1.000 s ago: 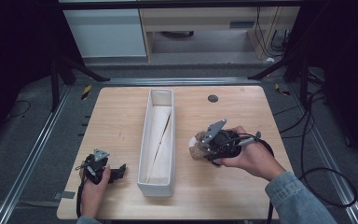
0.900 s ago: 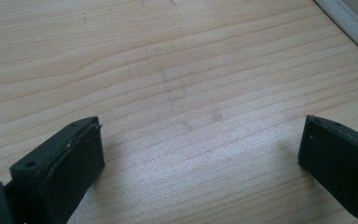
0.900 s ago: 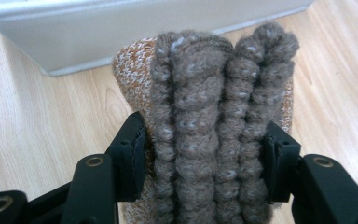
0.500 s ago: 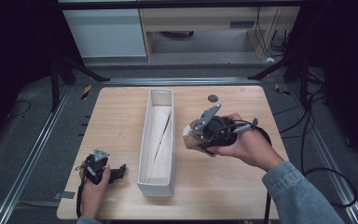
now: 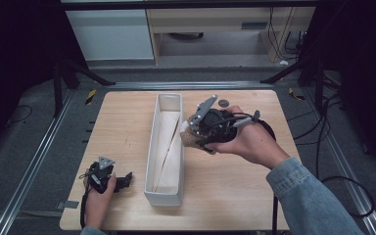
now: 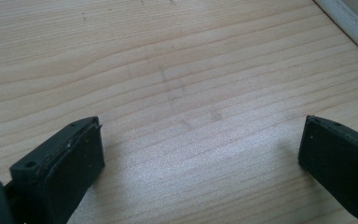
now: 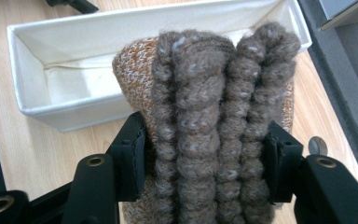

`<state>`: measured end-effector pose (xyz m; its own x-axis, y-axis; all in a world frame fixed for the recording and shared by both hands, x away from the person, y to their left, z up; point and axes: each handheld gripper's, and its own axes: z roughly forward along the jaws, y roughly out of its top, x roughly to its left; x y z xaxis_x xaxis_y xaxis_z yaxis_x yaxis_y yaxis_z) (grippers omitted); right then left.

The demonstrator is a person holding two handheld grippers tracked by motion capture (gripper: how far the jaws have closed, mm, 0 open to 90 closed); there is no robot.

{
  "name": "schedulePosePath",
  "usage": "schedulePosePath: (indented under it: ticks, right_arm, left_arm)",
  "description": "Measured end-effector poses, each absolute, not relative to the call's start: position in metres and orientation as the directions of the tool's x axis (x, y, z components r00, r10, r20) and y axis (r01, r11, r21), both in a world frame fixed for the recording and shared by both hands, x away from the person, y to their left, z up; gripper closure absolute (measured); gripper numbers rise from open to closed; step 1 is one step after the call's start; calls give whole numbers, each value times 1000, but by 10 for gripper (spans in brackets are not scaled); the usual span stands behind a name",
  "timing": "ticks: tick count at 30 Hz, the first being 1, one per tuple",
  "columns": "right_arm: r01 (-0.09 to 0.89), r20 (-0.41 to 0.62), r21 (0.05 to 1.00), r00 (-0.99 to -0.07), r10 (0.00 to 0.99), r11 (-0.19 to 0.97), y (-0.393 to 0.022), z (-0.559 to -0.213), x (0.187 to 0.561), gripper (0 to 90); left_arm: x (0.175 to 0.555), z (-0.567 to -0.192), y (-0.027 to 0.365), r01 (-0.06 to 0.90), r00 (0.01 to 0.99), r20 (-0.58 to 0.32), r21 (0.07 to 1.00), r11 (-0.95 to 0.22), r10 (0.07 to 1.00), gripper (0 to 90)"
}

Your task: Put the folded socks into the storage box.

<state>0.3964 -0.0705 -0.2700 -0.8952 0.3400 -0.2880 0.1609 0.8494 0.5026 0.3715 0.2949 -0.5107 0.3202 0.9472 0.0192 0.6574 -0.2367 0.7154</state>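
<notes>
Right gripper [image 5: 192,131] jaws clamped on knitted bundle [image 7: 214,121] just beside long white bin's [image 5: 152,156] far-end right wall; left gripper [image 5: 125,180] idle, gaping, near-left corner.

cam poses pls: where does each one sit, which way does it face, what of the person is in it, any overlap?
High view: above the person's side, looking forward and down on the table; both hands, left gripper, right gripper.
Left gripper view: on the left gripper, facing bare tabletop; open jaws.
Right gripper view: on the right gripper, facing the white box; jaws clamp a knitted bundle.
Shared: high and right gripper views both show box and bundle.
</notes>
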Motion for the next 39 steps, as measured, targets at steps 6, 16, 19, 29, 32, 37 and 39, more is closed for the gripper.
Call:
schedulePosePath:
  ticks: [6, 16, 19, 29, 32, 37, 39]
  right_arm:
    - [148, -295, 500, -897, 328, 853, -63, -258, 395, 441]
    - [136, -289, 507, -903, 317, 851, -52, -247, 394, 439]
    - [133, -286, 503, -907, 310, 854, -46, -248, 393, 438]
    - [117, -267, 497, -922, 280, 860, -23, -257, 393, 436]
    - [117, -257, 494, -927, 273, 862, -17, -262, 393, 436]
    - [118, -240, 484, -935, 262, 867, -9, -272, 395, 436]
    - [120, -236, 483, -936, 261, 868, -7, -273, 395, 435]
  left_arm:
    - [371, -511, 295, 658, 321, 20, 714, -239, 947, 0]
    - [371, -511, 295, 658, 322, 20, 714, -239, 947, 0]
    - [371, -511, 295, 658, 322, 21, 714, -239, 947, 0]
    - [372, -511, 295, 658, 320, 19, 715, -237, 947, 0]
    - [372, -511, 295, 658, 321, 20, 714, -238, 947, 0]
    - [372, -511, 295, 657, 319, 18, 716, -235, 947, 0]
    - [372, -511, 295, 657, 319, 18, 717, -235, 948, 0]
